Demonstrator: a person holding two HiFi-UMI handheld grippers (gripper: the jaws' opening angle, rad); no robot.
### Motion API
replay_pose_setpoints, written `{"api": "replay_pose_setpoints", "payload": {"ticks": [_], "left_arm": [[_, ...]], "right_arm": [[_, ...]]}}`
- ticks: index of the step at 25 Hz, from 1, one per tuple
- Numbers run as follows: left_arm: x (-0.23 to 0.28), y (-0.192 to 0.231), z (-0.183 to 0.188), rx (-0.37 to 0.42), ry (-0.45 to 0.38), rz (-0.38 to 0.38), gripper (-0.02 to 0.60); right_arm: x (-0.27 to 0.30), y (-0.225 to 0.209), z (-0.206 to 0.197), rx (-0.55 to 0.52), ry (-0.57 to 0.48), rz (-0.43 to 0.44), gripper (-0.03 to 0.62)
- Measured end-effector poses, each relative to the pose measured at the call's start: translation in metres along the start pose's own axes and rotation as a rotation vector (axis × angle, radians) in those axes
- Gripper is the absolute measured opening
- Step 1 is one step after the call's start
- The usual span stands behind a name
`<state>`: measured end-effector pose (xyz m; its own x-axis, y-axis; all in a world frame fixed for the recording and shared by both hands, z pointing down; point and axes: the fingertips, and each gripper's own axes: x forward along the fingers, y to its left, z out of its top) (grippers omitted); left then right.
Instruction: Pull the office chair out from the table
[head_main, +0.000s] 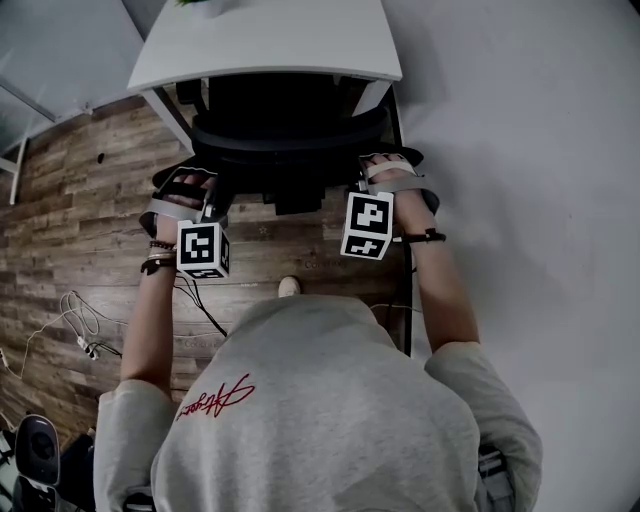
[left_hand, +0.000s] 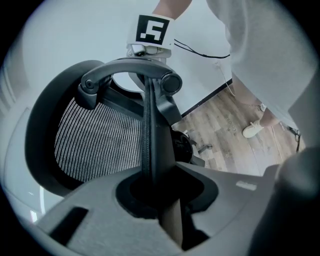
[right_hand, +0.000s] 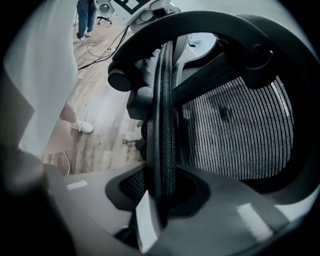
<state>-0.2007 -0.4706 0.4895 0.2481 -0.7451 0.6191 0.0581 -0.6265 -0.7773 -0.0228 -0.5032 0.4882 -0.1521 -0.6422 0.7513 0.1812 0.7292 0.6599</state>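
The office chair (head_main: 290, 130) stands pushed in at the white table (head_main: 260, 40), its black backrest just below the tabletop's near edge. The tabletop hides the seat, so how far under it reaches is hard to say.

The person stands behind the chair on the wooden floor (head_main: 80, 220), one shoe (head_main: 289, 287) showing between the arms. The left gripper (head_main: 185, 185) is at the backrest's left side and the right gripper (head_main: 385, 170) at its right side, marker cubes facing up.

In the left gripper view the jaws are clenched on the backrest rim (left_hand: 150, 140), which runs straight up between them, with the mesh (left_hand: 100, 145) to its left. The right gripper view shows the same grasp: jaws clamped on the rim, mesh to its right.

Loose cables (head_main: 80, 320) lie on the floor at the left.
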Motion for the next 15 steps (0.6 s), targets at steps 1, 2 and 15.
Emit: {"api": "replay_pose_setpoints", "payload": {"ticks": [1,2,15], "left_arm": [[0.0001,-0.0006,0.0005,0.000,-0.001,-0.002,0.083],[-0.0002,-0.0013,0.0007,0.001,-0.002,-0.004,0.083],[-0.0010,0.0004,0.0024,0.017,-0.013,0.013,0.084]], "right_arm": [[-0.0001,0.0010,-0.0002,0.001,0.000,0.002,0.095],[-0.0003,0.0021,0.0000,0.002,-0.001,0.005,0.095],[-0.0014,0.0039,-0.0002,0.002,0.004,0.013,0.091]]}}
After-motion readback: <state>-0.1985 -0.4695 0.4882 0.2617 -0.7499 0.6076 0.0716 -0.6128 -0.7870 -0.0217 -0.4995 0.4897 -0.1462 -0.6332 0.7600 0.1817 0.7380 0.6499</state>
